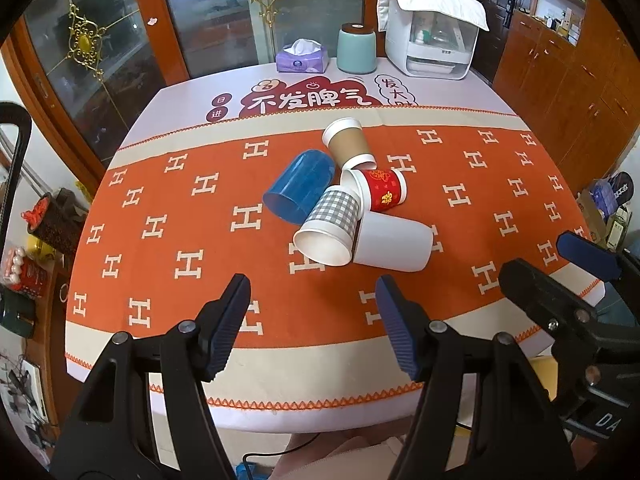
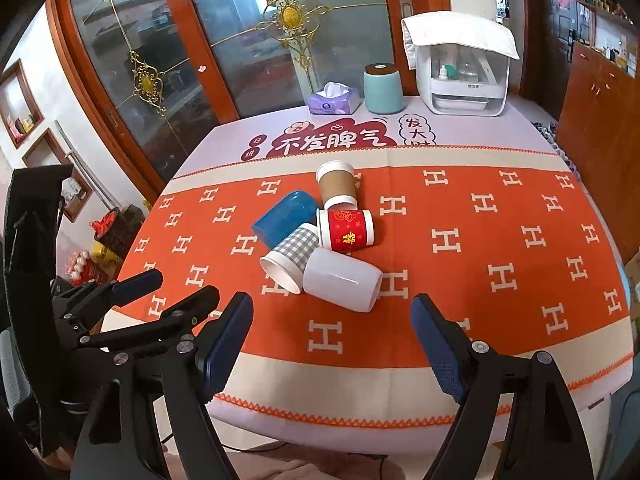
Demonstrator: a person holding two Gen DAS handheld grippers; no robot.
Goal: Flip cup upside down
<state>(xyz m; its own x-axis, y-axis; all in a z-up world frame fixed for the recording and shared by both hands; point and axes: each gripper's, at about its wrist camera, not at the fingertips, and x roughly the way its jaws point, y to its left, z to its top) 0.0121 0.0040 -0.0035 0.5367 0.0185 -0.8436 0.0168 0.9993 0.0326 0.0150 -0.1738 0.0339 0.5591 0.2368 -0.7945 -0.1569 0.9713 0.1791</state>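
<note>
Left gripper [image 1: 314, 320] jaws apart, empty. Right gripper [image 2: 332, 340] jaws apart, empty. Five cups lie toppled, clustered ahead of both; white cup [image 2: 342, 280] nearest, checked cup [image 1: 328, 228] touching it.

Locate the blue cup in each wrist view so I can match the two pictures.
Left wrist view: the blue cup lies on its side just left of centre, at the left edge of the cup cluster, open mouth toward the camera.
Right wrist view: the blue cup lies left of centre, again leftmost in the cluster.
Shared landmark: the grey checked cup lies right against it in both views.
</note>
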